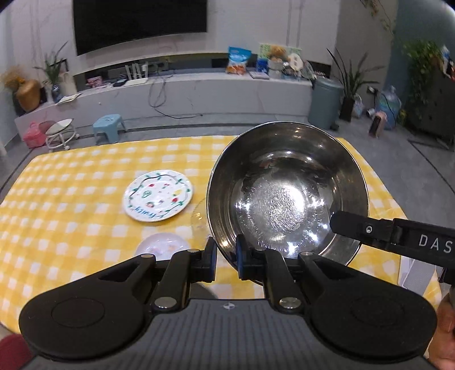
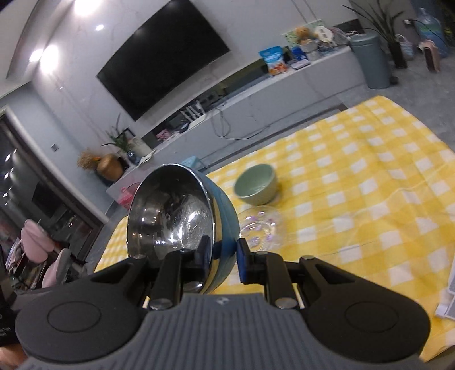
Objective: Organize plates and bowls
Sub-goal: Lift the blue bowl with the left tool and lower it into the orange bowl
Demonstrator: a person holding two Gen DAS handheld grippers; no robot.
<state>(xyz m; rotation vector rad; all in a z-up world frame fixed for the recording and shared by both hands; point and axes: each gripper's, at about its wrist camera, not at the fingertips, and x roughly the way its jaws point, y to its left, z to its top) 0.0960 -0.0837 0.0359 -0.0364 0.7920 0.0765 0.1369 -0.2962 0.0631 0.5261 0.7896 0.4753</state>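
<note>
The steel bowl hung off the table, its rim pinched in my left gripper. My right gripper clamped a blue-sided steel bowl. Only left view showed the fruit plate beyond; only right, a green bowl.

A home living room: wall television, houseplants, checked tablecloth.

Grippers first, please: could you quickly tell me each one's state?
Left claw: shut on the steel bowl's rim.
Right claw: shut on the same bowl's rim.
</note>
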